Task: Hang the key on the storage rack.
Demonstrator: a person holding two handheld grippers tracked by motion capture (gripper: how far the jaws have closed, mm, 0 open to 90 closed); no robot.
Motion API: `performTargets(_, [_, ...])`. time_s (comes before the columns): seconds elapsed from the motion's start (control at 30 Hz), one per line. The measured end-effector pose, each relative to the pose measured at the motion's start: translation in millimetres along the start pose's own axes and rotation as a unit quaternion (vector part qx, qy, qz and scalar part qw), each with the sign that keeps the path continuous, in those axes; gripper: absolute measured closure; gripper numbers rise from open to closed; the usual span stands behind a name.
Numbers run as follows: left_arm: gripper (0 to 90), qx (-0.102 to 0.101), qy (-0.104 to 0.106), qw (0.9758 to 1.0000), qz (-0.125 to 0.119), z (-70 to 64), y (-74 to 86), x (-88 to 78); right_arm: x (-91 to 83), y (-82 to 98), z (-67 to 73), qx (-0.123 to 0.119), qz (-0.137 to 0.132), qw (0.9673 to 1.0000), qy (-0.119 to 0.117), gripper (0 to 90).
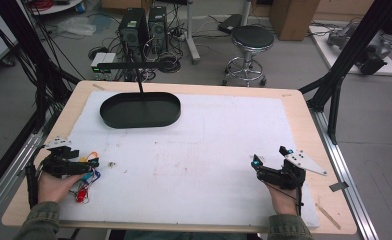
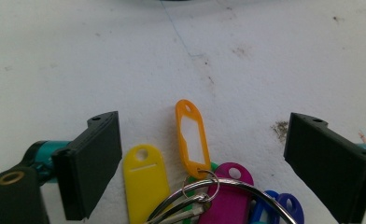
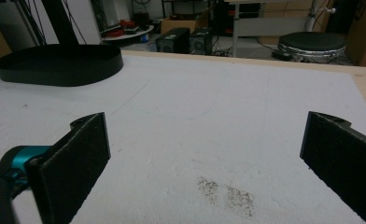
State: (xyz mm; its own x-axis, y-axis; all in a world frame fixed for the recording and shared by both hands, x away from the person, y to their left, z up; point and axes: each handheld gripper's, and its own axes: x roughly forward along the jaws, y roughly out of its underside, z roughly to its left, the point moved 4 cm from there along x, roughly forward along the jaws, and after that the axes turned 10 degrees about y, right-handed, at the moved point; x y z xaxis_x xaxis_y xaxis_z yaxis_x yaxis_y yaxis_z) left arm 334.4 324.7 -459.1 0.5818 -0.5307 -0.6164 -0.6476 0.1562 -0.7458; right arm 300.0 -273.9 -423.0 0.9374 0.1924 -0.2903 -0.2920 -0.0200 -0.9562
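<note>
At the table's near-left edge the left gripper rests low over a bunch of plastic key tags on a wire ring. Its flat black fingers stand wide apart on either side of the tags, holding nothing; the slim orange tag and rounded yellow tag lie flat on the matte white mat. Farther back sits a shallow black oval tray. At the right, the right gripper hovers over bare, faintly smudged mat, fingers spread wide and empty.
</note>
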Motion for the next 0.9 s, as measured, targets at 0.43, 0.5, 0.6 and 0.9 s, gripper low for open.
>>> performTargets(0.43, [37.3, -0.006, 0.019, 0.9996, 0.021, 3.1, -1.5, 3.6, 1.4, -0.1, 1.8, -0.006, -0.004, 0.9999, -0.009, 0.4])
performTargets(0.5, [40.9, -0.011, 0.015, 0.9996, 0.02, 3.7, -1.4, 3.4, 1.4, -0.1, 1.7, -0.007, -0.003, 0.9999, -0.009, 0.5])
performTargets(0.6, [47.9, -0.011, 0.012, 0.9995, 0.026, 4.3, -0.4, 3.2, 1.3, 0.1, 1.9, -0.008, -0.002, 0.9999, -0.008, 0.4])
performTargets(0.9, [86.7, -0.015, -0.008, 0.9993, 0.034, 6.5, 2.4, 3.0, 1.6, -0.1, 1.2, -0.012, -0.004, 0.9999, -0.004, 0.5])
